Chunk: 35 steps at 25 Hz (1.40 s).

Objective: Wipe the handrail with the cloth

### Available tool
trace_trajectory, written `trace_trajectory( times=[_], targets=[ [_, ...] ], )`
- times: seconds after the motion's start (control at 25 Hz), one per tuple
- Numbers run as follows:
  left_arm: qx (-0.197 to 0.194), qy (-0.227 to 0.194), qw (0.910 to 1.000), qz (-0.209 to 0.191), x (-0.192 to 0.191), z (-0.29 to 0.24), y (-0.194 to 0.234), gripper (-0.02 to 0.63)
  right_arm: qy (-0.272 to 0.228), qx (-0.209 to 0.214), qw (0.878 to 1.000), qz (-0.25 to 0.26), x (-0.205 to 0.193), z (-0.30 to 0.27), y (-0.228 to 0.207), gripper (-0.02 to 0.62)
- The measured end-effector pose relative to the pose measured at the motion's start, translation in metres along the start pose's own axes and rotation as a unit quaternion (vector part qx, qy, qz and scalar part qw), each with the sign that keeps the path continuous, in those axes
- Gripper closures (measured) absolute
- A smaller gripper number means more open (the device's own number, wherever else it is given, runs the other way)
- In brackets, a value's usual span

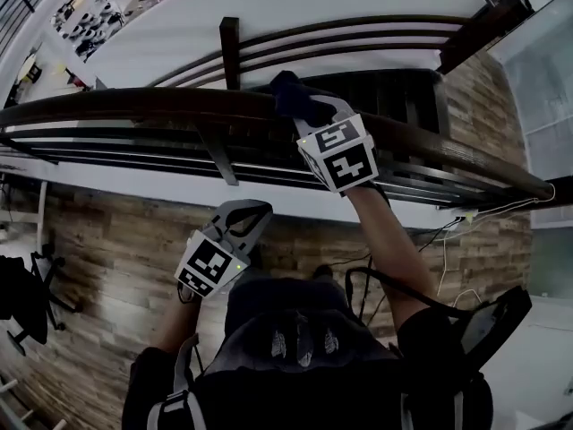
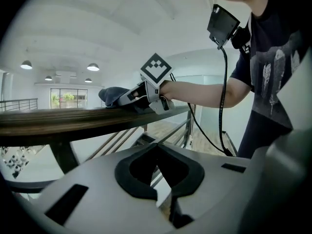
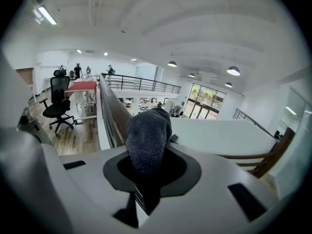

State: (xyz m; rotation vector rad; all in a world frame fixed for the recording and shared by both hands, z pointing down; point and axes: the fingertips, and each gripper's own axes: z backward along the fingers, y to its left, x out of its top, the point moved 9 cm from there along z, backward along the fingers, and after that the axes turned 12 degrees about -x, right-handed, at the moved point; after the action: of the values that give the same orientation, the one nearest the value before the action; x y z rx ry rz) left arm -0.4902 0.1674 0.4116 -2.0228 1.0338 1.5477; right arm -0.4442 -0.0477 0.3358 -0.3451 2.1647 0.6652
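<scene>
The handrail (image 1: 134, 104) is a dark wooden bar that curves across the head view above several thin lower rails. A dark grey cloth (image 1: 294, 97) lies bunched on top of it near the middle. My right gripper (image 1: 306, 107) is shut on the cloth and presses it onto the rail; the cloth (image 3: 148, 135) bulges out between its jaws in the right gripper view, with the handrail (image 3: 109, 111) running away behind. My left gripper (image 1: 246, 215) hangs below the rail, shut and empty. In the left gripper view the handrail (image 2: 58, 121) crosses above my left gripper (image 2: 157, 150), with the right gripper (image 2: 141, 99) and cloth (image 2: 112, 95) on it.
Thin metal rails and a post (image 1: 230, 52) fill the space under the handrail. A black office chair (image 3: 56, 104) stands on the wooden floor to the left, and another chair (image 1: 22, 298) is at the left edge. Cables (image 1: 448, 240) trail on the floor at right.
</scene>
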Motion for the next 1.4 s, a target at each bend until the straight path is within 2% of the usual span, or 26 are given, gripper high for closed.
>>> trace_trajectory(
  times=[0.16,0.32,0.44,0.52,0.6,0.72,0.84,0.96,1.2,1.4],
  targets=[
    [0.024,-0.010,0.9992,0.031,-0.020,0.035,0.014,0.598,-0.018,0.067,0.997,0.026,0.049,-0.026,0.064,0.535],
    [0.039,-0.017,0.9977,0.053,-0.032,0.055,0.017,0.598,-0.065,0.147,0.987,-0.004,0.077,-0.024,0.109,0.535],
    [0.050,-0.007,0.9964,0.068,-0.046,0.070,0.020,0.598,-0.102,0.190,0.975,-0.045,0.057,0.000,0.119,0.535],
    [0.054,0.005,0.9949,0.084,-0.060,0.076,0.021,0.598,-0.086,0.203,0.973,-0.070,0.023,0.002,0.122,0.535],
    [0.051,0.021,0.9934,0.101,-0.074,0.079,0.023,0.598,-0.049,0.185,0.978,-0.081,-0.016,-0.020,0.127,0.535],
    [0.041,0.041,0.9927,0.106,-0.078,0.086,0.023,0.598,-0.004,0.136,0.985,-0.105,-0.058,-0.074,0.138,0.535],
    [0.039,0.045,0.9925,0.106,-0.071,0.084,0.022,0.598,0.024,0.095,0.988,-0.123,-0.083,-0.126,0.141,0.535],
    [0.035,0.056,0.9911,0.116,-0.076,0.081,0.015,0.598,0.038,0.075,0.988,-0.127,-0.097,-0.159,0.153,0.535],
    [0.026,0.071,0.9893,0.125,-0.089,0.071,0.013,0.598,0.039,0.078,0.992,-0.090,-0.098,-0.169,0.152,0.535],
    [-0.018,0.064,0.9917,0.110,-0.077,0.030,0.006,0.598,0.056,0.056,0.994,-0.073,-0.139,-0.140,0.102,0.535]
  ],
)
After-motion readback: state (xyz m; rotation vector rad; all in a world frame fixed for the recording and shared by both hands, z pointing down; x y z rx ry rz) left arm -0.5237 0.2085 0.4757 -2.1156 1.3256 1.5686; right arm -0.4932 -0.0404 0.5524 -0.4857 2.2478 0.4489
